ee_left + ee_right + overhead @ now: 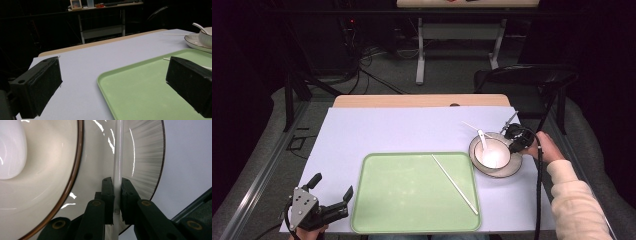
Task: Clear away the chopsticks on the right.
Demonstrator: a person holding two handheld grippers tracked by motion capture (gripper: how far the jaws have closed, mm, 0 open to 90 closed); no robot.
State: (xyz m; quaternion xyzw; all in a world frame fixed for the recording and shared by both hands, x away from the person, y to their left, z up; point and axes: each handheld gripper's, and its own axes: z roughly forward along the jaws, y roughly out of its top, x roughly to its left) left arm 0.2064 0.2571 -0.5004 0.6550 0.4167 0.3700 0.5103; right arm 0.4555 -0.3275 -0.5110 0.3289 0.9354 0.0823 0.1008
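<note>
Right gripper (117, 185) is pinching a white chopstick (118, 150) over the plate (147, 152), and that thin stick is looking ready to slip

Its jaws are closing tight on the stick just beside the bowl (491, 153) with the spoon (482, 137); a twist could be swinging the far end into the bowl or levering the stick loose; the left gripper (332, 192) is hanging wide open and empty near the green tray (377, 210), where the other chopstick (455, 184) is lying, so nothing is waiting to catch a drop
</note>
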